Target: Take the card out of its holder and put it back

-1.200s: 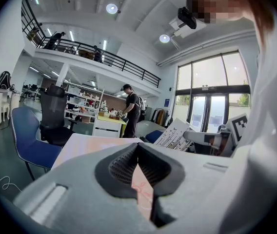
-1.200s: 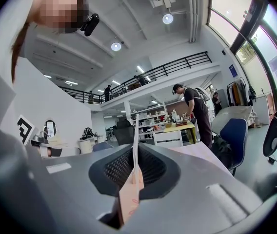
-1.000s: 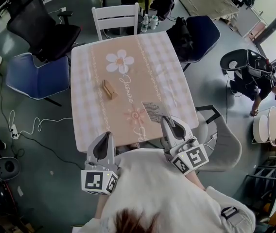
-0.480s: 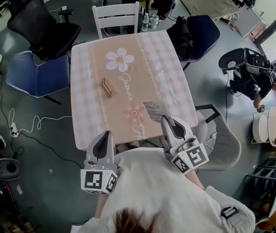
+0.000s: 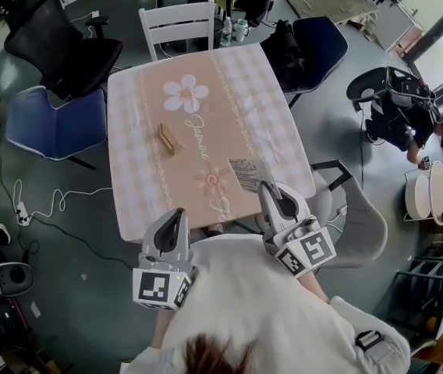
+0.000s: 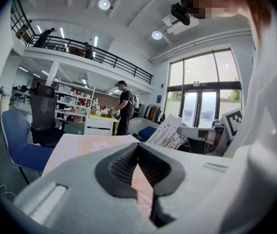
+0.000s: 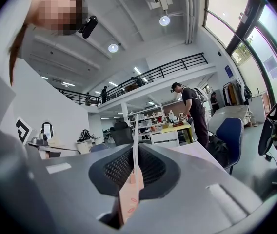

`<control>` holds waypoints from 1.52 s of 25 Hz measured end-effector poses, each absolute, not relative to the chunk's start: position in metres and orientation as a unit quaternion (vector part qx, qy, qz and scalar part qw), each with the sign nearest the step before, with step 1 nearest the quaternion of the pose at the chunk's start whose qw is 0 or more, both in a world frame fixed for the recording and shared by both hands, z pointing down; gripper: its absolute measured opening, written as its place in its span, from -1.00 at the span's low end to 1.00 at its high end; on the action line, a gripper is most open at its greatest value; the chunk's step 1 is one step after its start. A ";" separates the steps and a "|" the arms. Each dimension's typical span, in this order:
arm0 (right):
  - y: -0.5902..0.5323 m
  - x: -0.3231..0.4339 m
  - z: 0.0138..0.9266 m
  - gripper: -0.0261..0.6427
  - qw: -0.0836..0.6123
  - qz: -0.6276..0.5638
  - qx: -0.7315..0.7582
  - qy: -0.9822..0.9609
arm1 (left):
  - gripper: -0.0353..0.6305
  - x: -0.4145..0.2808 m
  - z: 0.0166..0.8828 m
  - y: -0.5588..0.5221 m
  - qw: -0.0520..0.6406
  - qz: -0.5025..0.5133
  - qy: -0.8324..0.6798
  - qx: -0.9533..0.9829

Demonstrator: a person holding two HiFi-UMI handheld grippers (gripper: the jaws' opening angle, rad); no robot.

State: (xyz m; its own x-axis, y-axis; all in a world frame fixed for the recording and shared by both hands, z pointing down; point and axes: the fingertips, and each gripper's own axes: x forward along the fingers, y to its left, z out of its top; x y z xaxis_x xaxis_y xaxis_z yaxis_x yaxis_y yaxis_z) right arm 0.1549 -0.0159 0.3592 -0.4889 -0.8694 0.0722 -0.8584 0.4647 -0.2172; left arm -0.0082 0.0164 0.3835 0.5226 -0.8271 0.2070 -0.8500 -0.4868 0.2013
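Two grippers sit low in the head view, each carrying a cube with black-and-white square markers. The right gripper (image 5: 271, 194), at lower right of centre, has its jaws pinching one card (image 5: 249, 174), which is lifted over the near right part of the desk (image 5: 132, 178). In the right gripper view the card (image 7: 135, 135) shows edge-on, clamped between the ribbed pads. The left gripper (image 5: 176, 218), at lower left of centre, hangs just off the desk's near edge. Its own view shows the left gripper (image 6: 138, 148) with jaws pressed together at the tips and nothing between them.

One small wooden holder (image 5: 165, 139) lies at centre left of the desk, well apart from the card and from both grippers.

The card's face, seen from the left gripper view (image 6: 168, 132), carries rows of dark print too small to read. The desk's checked pink cloth bears two flowers, one white (image 5: 185, 96) and one pink (image 5: 214, 180), with a line of cursive script between them that I cannot read with certainty.

Five chairs ring the desk: one white wooden chair (image 5: 178, 26) at top, one black office chair (image 5: 54, 44) upper left, one blue chair (image 5: 54, 123) at left, one dark blue chair (image 5: 320, 41) upper right and one grey chair (image 5: 359, 226) at right.
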 end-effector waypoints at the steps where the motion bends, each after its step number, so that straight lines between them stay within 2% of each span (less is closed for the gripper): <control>1: -0.016 0.155 0.359 -0.88 0.024 -0.112 -0.506 0.855 | -0.89 -0.006 0.382 0.017 0.137 0.041 -0.481 0.865; 14: -0.018 0.147 0.365 -0.88 0.009 -0.125 -0.504 0.854 | -0.89 -0.042 0.392 0.014 0.181 0.011 -0.529 0.829; 28: -0.045 0.122 0.361 -0.88 -0.001 -0.127 -0.539 0.833 | -0.89 -0.081 0.388 -0.022 0.191 0.009 -0.520 0.832; 38: -0.090 0.084 0.366 -0.88 -0.001 -0.130 -0.533 0.836 | -0.89 -0.132 0.391 -0.038 0.194 -0.003 -0.546 0.815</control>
State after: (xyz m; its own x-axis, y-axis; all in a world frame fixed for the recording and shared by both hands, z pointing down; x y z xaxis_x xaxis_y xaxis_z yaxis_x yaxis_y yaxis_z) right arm 0.0839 -0.0896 0.3660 -0.4328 -0.8906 0.1399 -0.8910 0.3990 -0.2167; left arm -0.1321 -0.0383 0.3909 0.4042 -0.8909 0.2070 -0.8887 -0.3289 0.3195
